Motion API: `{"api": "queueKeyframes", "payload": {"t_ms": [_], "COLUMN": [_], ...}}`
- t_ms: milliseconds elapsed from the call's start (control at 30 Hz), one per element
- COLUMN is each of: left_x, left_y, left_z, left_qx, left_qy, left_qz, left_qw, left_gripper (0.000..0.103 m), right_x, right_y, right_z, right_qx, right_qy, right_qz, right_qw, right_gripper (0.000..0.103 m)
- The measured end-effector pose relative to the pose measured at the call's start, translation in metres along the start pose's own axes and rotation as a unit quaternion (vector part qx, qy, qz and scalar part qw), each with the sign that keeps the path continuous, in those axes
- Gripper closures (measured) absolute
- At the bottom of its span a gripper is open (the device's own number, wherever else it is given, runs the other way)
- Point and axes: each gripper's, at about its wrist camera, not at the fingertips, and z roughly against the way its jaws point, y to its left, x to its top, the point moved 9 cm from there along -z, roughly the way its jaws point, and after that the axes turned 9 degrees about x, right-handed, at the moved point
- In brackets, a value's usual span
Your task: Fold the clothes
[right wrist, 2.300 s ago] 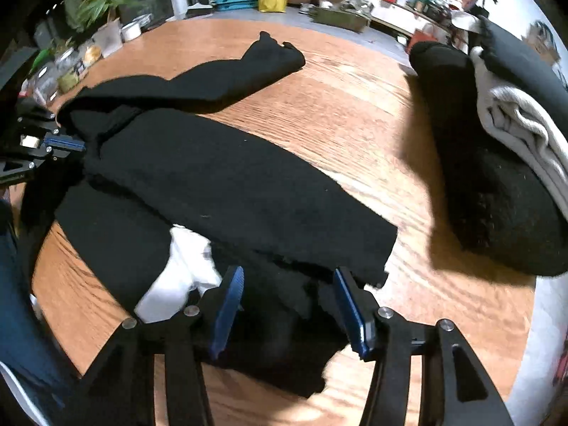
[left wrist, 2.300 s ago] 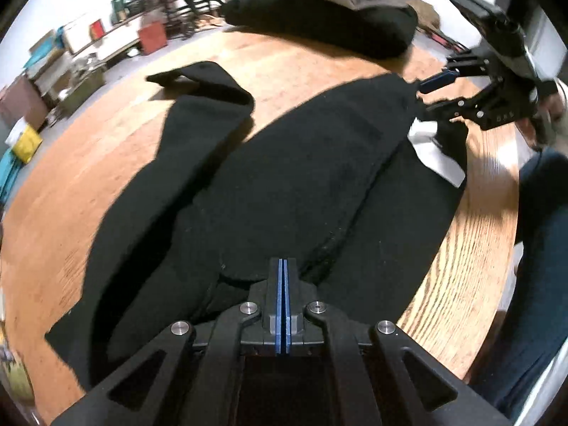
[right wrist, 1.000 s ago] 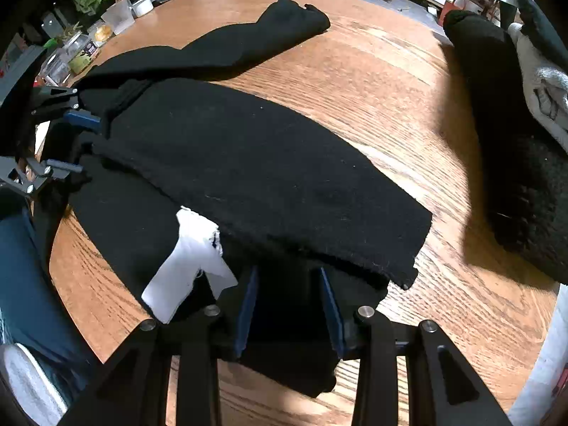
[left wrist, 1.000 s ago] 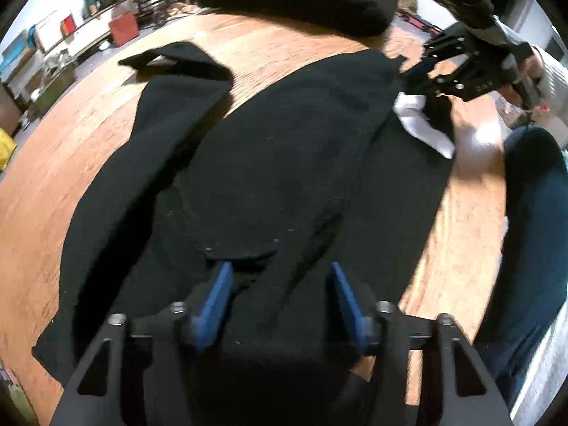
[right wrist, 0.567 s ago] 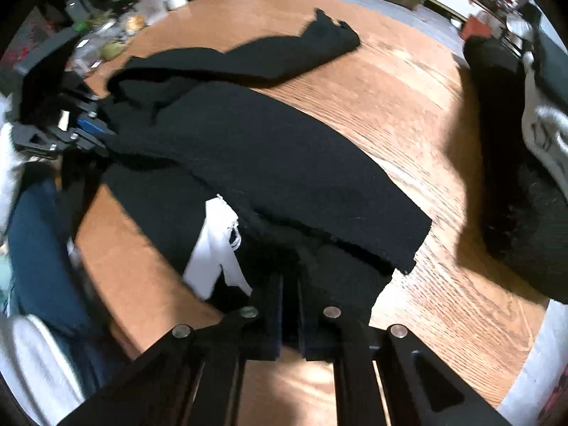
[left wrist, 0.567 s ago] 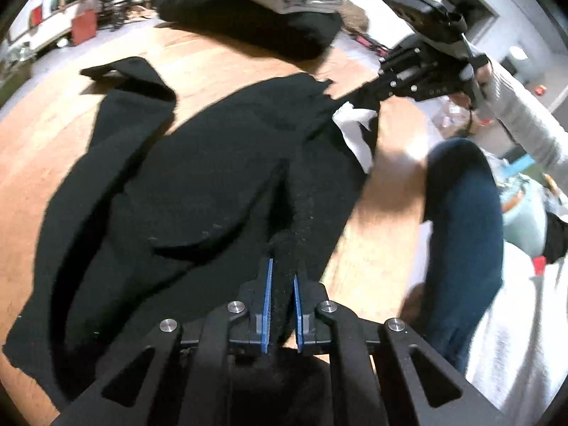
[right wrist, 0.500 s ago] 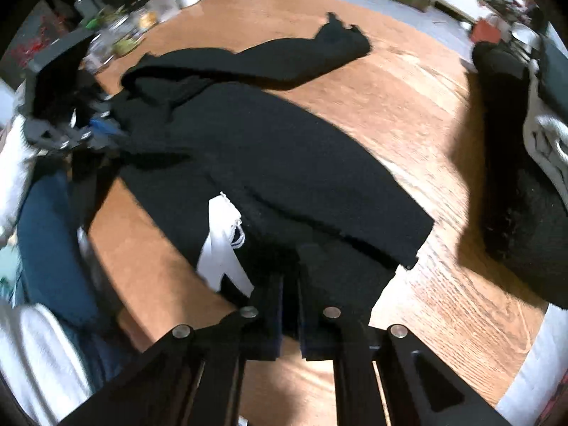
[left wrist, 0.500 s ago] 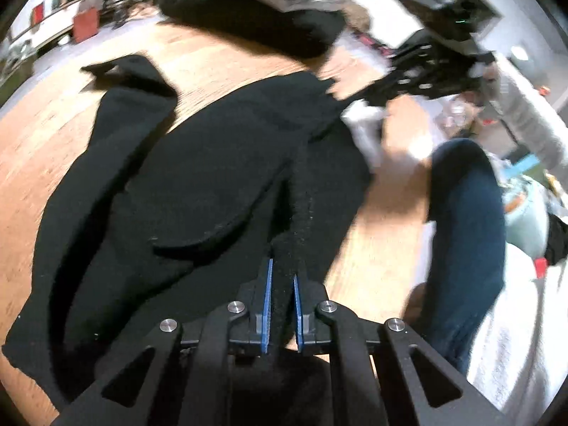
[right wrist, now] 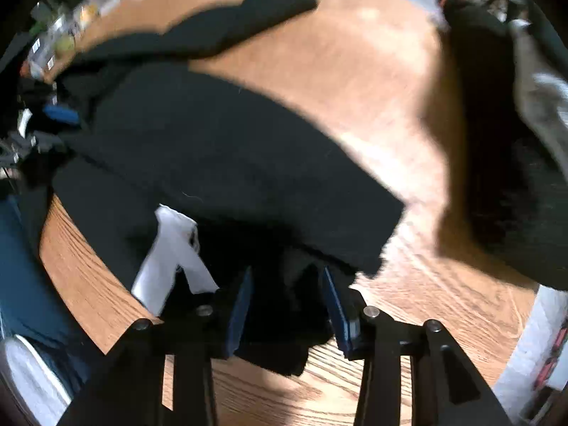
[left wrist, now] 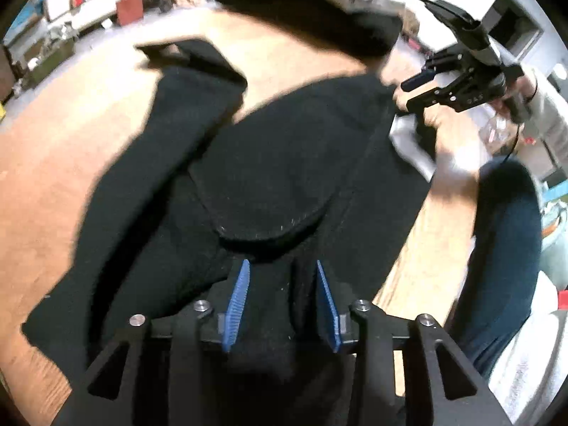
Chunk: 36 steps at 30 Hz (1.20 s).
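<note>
Jaws of the left gripper (left wrist: 280, 298) stand apart, having just been opening, with a raised ridge of the black knitted garment (left wrist: 284, 163) between the blue ribbed pads (left wrist: 238, 301) but not pinched by them. Jaws of the right gripper (right wrist: 287, 305) have likewise just been opening; a dark bunch of the same cloth lies between its pads, and no clamping shows. In the left wrist view the right gripper appears at upper right, also spread, above the garment's far end.

The garment lies across the round oak-grained wooden table (right wrist: 340, 71), one edge folded over the body, one long sleeve (left wrist: 184, 81) stretched away towards the far side. A white fabric label (right wrist: 170, 252) shows near the right gripper, at the table's near rim. Beyond, well apart, sits a stack of folded dark and pale clothes (right wrist: 504, 149). Both views are blurred, so fine detail of the weave cannot be told.

Handling, as judged: the cloth looks soft, thick and limp, fairly light, not fragile and not slippery against ribbed pads. It will sag and drag wherever unsupported, and a pinch may catch more than one layer. Best holds appear to be the two ends of the near long edge, one per gripper, taken at the hem or seam, so that the edge lifts straight and carries over evenly.
</note>
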Motion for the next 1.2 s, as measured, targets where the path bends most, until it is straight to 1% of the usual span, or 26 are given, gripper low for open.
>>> {"api": "queueKeyframes", "payload": {"t_ms": [100, 167, 200, 233, 300, 333, 400, 433, 500, 533, 567, 600, 633, 700, 800, 900, 967, 1067, 1100, 1200], "left_x": [0.011, 0.018, 0.019, 0.021, 0.020, 0.020, 0.020, 0.020, 0.022, 0.021, 0.020, 0.016, 0.013, 0.007, 0.001, 0.004, 0.006, 0.009, 0.008, 0.010], "left_y": [0.003, 0.002, 0.003, 0.004, 0.013, 0.015, 0.019, 0.023, 0.029, 0.031, 0.032, 0.031, 0.030, 0.027, 0.016, 0.004, 0.000, -0.001, -0.001, 0.002], "left_z": [0.021, 0.024, 0.021, 0.017, 0.008, 0.003, -0.005, -0.005, -0.001, -0.001, -0.002, -0.004, -0.007, -0.014, -0.024, -0.027, -0.032, -0.038, -0.040, -0.045], "left_qx": [-0.009, -0.007, 0.002, 0.011, 0.027, 0.020, 0.011, 0.021, 0.029, 0.024, 0.015, -0.009, -0.034, -0.079, -0.112, -0.132, -0.146, -0.163, -0.169, -0.170], "left_qy": [-0.043, -0.059, -0.060, -0.061, -0.051, -0.044, -0.032, -0.034, -0.040, -0.033, -0.023, -0.007, 0.010, 0.042, 0.079, 0.080, 0.083, 0.087, 0.089, 0.084], "left_qz": [0.020, 0.026, 0.027, 0.027, 0.046, 0.056, 0.075, 0.076, 0.088, 0.098, 0.110, 0.130, 0.154, 0.197, 0.215, 0.221, 0.237, 0.257, 0.263, 0.276], "left_qw": [0.9988, 0.9979, 0.9979, 0.9977, 0.9973, 0.9973, 0.9966, 0.9963, 0.9949, 0.9944, 0.9936, 0.9914, 0.9875, 0.9764, 0.9669, 0.9630, 0.9569, 0.9488, 0.9456, 0.9422], "left_gripper": [0.052, 0.049, 0.049, 0.049, 0.049, 0.049, 0.049, 0.049, 0.049, 0.049, 0.049, 0.049, 0.049, 0.049, 0.049, 0.049, 0.049, 0.049, 0.049, 0.049], "right_x": [0.004, 0.005, 0.006, 0.008, 0.012, 0.015, 0.021, 0.027, 0.037, 0.039, 0.040, 0.041, 0.042, 0.041, 0.032, 0.023, 0.022, 0.020, 0.018, 0.014], "right_y": [0.006, 0.035, 0.051, 0.067, 0.094, 0.102, 0.110, 0.108, 0.102, 0.090, 0.077, 0.065, 0.058, 0.042, 0.037, 0.043, 0.045, 0.049, 0.050, 0.053], "right_z": [0.030, 0.033, 0.030, 0.026, 0.017, 0.011, 0.002, -0.002, -0.009, -0.009, -0.009, -0.009, -0.009, -0.004, 0.000, -0.007, -0.016, -0.024, -0.026, -0.029], "right_qx": [-0.013, 0.006, 0.015, 0.014, 0.001, -0.009, -0.014, -0.020, -0.033, -0.044, -0.054, -0.064, -0.069, -0.080, -0.073, -0.068, -0.073, -0.068, -0.060, -0.044], "right_qy": [-0.053, -0.070, -0.076, -0.082, -0.087, -0.086, -0.072, -0.063, -0.044, -0.031, -0.019, -0.007, 0.000, -0.001, 0.011, 0.030, 0.037, 0.048, 0.056, 0.065], "right_qz": [-0.001, 0.023, 0.038, 0.060, 0.108, 0.133, 0.166, 0.167, 0.169, 0.155, 0.141, 0.128, 0.114, 0.109, 0.126, 0.152, 0.162, 0.172, 0.175, 0.179], "right_qw": [0.998, 0.997, 0.996, 0.995, 0.990, 0.987, 0.983, 0.984, 0.984, 0.986, 0.988, 0.990, 0.991, 0.991, 0.989, 0.986, 0.983, 0.981, 0.981, 0.981], "right_gripper": [0.060, 0.062, 0.062, 0.063, 0.065, 0.065, 0.065, 0.065, 0.065, 0.068, 0.074, 0.076, 0.077, 0.077, 0.077, 0.079, 0.079, 0.079, 0.079, 0.078]}}
